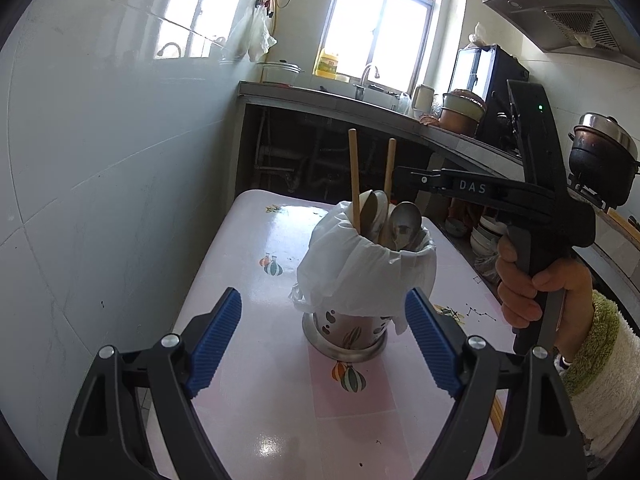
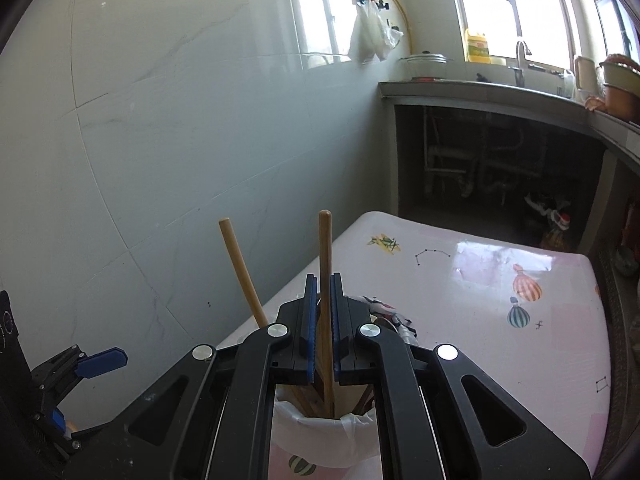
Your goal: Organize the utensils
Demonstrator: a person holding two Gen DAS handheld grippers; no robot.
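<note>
A metal utensil holder point(image 1: 348, 332) lined with a white plastic bag point(image 1: 360, 276) stands on the pink table point(image 1: 260, 400). It holds metal spoons point(image 1: 404, 224) and two wooden sticks point(image 1: 354, 176). My left gripper point(image 1: 324, 340) is open, its blue pads either side of the holder's base, apart from it. My right gripper point(image 2: 324, 320) hangs above the holder and is shut on one wooden stick point(image 2: 325, 264). The other stick point(image 2: 240, 268) leans left of it. The right gripper also shows in the left wrist view point(image 1: 404, 180).
A tiled wall point(image 1: 100, 160) runs along the table's left side. A counter point(image 1: 400, 112) with a sink tap, pots and a yellow bottle stands behind. A stove pot point(image 1: 600, 160) sits at the right under a range hood.
</note>
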